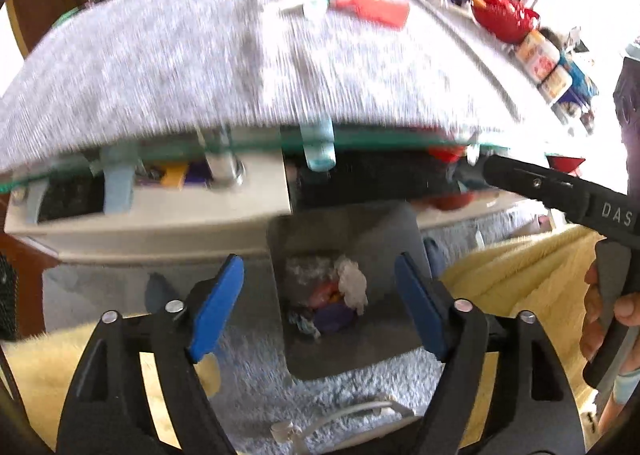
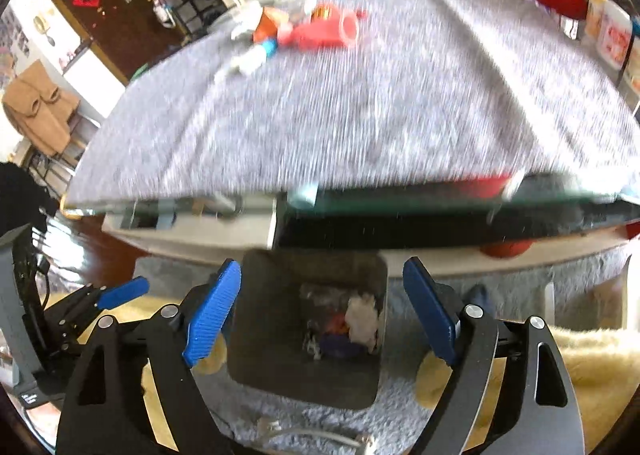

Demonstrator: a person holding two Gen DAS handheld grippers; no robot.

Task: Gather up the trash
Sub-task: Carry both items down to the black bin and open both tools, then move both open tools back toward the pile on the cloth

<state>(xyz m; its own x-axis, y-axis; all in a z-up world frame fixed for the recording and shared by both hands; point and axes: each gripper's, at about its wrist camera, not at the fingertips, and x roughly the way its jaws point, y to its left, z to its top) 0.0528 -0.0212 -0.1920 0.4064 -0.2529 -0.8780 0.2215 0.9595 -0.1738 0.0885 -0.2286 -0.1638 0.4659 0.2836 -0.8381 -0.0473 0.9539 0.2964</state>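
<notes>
Left gripper (image 1: 320, 303) spread wide, 2 blue pads (image 1: 216, 307) empty, above the grey bin (image 1: 372, 239). Right gripper (image 2: 322, 313) likewise spread, empty, over the same bin (image 2: 280, 359). Trash already inside: white crumpled paper (image 1: 352, 285), coloured wrappers. More trash at 12 o'clock across the grey tabletop (image 2: 360, 103): red wrapper (image 2: 324, 31), white bits beside it. Blurred.

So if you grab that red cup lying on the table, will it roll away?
Probably, a little. The red cup lies on its side with its round mouth showing, so a nudge might roll it, likely in a curve. The fuzzy grey cloth should slow it. It looks thin and light, so it may squash if squeezed hard. Both grippers are open and far from it.
</notes>
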